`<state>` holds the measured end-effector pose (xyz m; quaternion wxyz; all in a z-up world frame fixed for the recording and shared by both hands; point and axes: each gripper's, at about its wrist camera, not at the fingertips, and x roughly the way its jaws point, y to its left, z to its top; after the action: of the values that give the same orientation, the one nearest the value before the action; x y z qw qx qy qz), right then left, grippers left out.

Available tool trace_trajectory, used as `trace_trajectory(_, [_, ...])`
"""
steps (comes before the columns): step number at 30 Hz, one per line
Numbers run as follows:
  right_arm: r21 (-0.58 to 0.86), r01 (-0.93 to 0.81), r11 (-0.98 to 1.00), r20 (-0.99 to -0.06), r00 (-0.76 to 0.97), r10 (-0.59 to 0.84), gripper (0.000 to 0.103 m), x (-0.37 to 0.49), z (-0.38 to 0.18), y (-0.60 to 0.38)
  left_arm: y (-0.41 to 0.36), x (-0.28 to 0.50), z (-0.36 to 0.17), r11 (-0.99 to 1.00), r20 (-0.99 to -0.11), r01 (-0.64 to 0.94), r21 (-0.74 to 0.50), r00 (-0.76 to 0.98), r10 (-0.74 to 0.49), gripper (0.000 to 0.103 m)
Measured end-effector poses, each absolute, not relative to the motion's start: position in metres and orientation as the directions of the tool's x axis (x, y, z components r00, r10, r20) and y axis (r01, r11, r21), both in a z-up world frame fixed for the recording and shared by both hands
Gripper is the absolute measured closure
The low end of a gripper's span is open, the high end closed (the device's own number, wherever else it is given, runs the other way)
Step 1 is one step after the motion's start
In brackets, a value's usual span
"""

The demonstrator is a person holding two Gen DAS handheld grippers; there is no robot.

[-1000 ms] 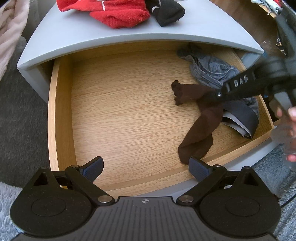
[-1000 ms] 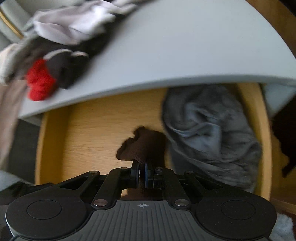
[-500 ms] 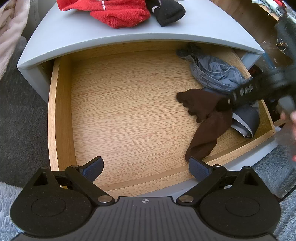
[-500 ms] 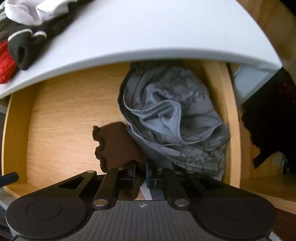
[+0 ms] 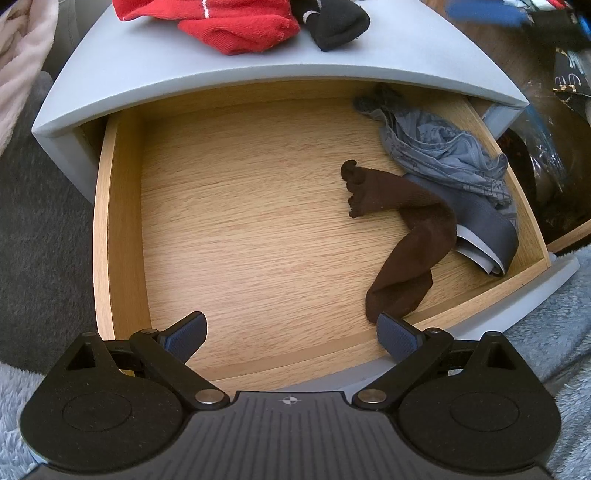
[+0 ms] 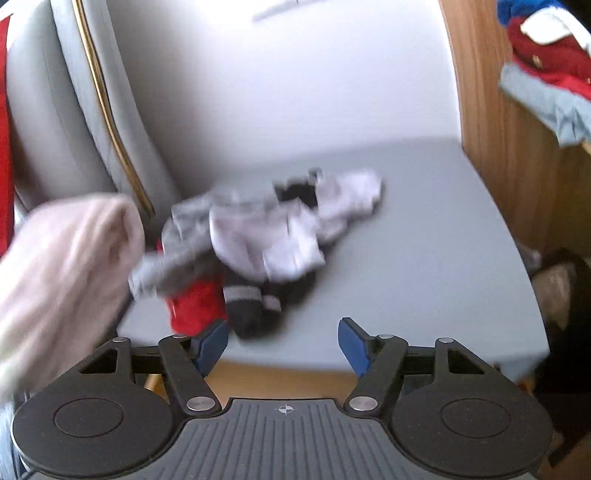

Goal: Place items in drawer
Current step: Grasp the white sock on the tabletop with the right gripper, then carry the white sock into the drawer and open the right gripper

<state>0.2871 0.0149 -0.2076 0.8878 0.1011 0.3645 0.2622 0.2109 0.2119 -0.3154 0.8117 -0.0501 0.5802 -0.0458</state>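
The wooden drawer (image 5: 122, 229) stands pulled out of a grey cabinet (image 5: 424, 55). A brown sock (image 5: 413, 229) lies loose on the drawer floor at the right, partly over grey patterned underwear (image 5: 436, 155) and a dark folded garment (image 5: 491, 236). My left gripper (image 5: 291, 332) hovers open above the drawer's front edge, holding nothing. My right gripper (image 6: 282, 341) has just been opening; its jaws stand apart with nothing between them, raised over the cabinet top (image 6: 424, 240) and facing a blurred pile of red (image 6: 195, 306), black (image 6: 251, 306) and pale socks (image 6: 280, 236).
Red socks (image 5: 236, 26) and a black sock (image 5: 340, 26) lie on the cabinet top. Grey carpet (image 5: 33, 240) lies left of the drawer, a fluffy rug (image 5: 546, 332) in front. A pink blanket (image 6: 62, 269) and a wooden wall (image 6: 491, 122) flank the cabinet.
The right gripper let go of the brown sock, opened and rose out of the drawer to face the cabinet top. The sock now lies loose in the drawer. The left gripper stayed put.
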Motion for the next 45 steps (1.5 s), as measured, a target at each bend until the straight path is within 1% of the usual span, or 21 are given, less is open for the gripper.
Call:
trace_trajectory(2, [0.328,-0.437,0.837,-0.549,0.633,0.546,0.041,0.297,-0.200,0.025,0.212,0.211,-0.315,0.991,-0.937,0.018,-0.133,0.324,-0.131,0.003])
trace_trajectory(4, [0.248,-0.497,0.832,-0.526,0.652,0.546,0.043,0.304,-0.196,0.045,0.212,0.210,-0.315,0.991,-0.937,0.019,-0.132,0.325,-0.131,0.003])
trace_trajectory(7, [0.192,-0.553,0.811,-0.513,0.648,0.563,0.049,0.311,-0.204,0.069,0.212,0.211,-0.315,0.990,-0.936,0.017,-0.137,0.325,-0.135,0.003])
trace_trajectory(10, [0.187,-0.566,0.803,-0.506,0.645,0.573,0.054,0.320,-0.210,0.081,0.213,0.210,-0.315,0.990,-0.935,0.015,-0.141,0.325,-0.138,0.003])
trace_trajectory(12, [0.191,-0.567,0.801,-0.494,0.650,0.578,0.054,0.325,-0.211,0.084,0.214,0.210,-0.315,0.989,-0.935,0.014,-0.144,0.326,-0.141,0.003])
trace_trajectory(15, [0.192,-0.556,0.808,-0.480,0.665,0.572,0.058,0.331,-0.214,0.087,0.215,0.210,-0.314,0.989,-0.935,0.015,-0.146,0.326,-0.143,0.003])
trace_trajectory(17, [0.223,-0.545,0.808,-0.477,0.662,0.578,0.064,0.337,-0.215,0.085,0.215,0.210,-0.314,0.989,-0.935,0.014,-0.146,0.326,-0.142,0.003])
trace_trajectory(18, [0.235,-0.541,0.807,-0.480,0.658,0.580,0.071,0.339,-0.216,0.084,0.215,0.210,-0.314,0.989,-0.935,0.014,-0.146,0.326,-0.142,0.003])
trace_trajectory(19, [0.242,-0.541,0.806,-0.484,0.652,0.583,0.075,0.341,-0.217,0.084,0.215,0.210,-0.314,0.989,-0.935,0.014,-0.145,0.326,-0.142,0.003])
trace_trajectory(20, [0.246,-0.542,0.804,-0.490,0.646,0.585,0.077,0.343,-0.220,0.084,0.215,0.210,-0.314,0.989,-0.935,0.015,-0.145,0.326,-0.142,0.003])
trace_trajectory(21, [0.242,-0.542,0.805,-0.497,0.643,0.583,0.081,0.344,-0.221,0.085,0.215,0.210,-0.314,0.989,-0.935,0.015,-0.144,0.327,-0.141,0.003])
trace_trajectory(22, [0.243,-0.543,0.804,-0.502,0.638,0.584,0.090,0.344,-0.221,0.085,0.215,0.210,-0.314,0.990,-0.935,0.014,-0.143,0.327,-0.140,0.003])
trace_trajectory(23, [0.254,-0.547,0.797,-0.501,0.631,0.593,0.096,0.343,-0.221,0.084,0.215,0.210,-0.314,0.990,-0.934,0.014,-0.142,0.328,-0.138,0.003])
trace_trajectory(24, [0.265,-0.550,0.792,-0.493,0.629,0.601,0.099,0.343,-0.219,0.082,0.215,0.209,-0.313,0.990,-0.934,0.013,-0.141,0.330,-0.138,0.003])
trace_trajectory(28, [0.295,-0.541,0.788,-0.405,0.676,0.616,0.100,0.336,-0.199,0.066,0.215,0.209,-0.313,0.989,-0.933,0.010,-0.145,0.331,-0.140,0.003])
trace_trajectory(33, [0.378,-0.473,0.796,-0.337,0.731,0.594,0.100,0.340,-0.185,0.032,0.215,0.209,-0.314,0.989,-0.934,0.008,-0.145,0.329,-0.140,0.003])
trace_trajectory(35, [0.402,-0.476,0.782,-0.305,0.736,0.605,0.100,0.338,-0.177,0.022,0.215,0.210,-0.314,0.989,-0.934,0.008,-0.147,0.328,-0.141,0.003])
trace_trajectory(38, [0.398,-0.505,0.766,-0.258,0.739,0.622,0.100,0.331,-0.165,0.009,0.216,0.210,-0.314,0.989,-0.935,0.006,-0.151,0.325,-0.145,0.003])
trace_trajectory(41, [0.408,-0.563,0.719,-0.209,0.709,0.673,0.100,0.318,-0.152,-0.004,0.217,0.211,-0.316,0.988,-0.936,0.003,-0.153,0.320,-0.146,0.003])
trace_trajectory(45, [0.472,-0.687,0.553,-0.179,0.540,0.823,0.100,0.300,-0.146,-0.013,0.216,0.212,-0.317,0.988,-0.938,0.000,-0.153,0.315,-0.146,0.003])
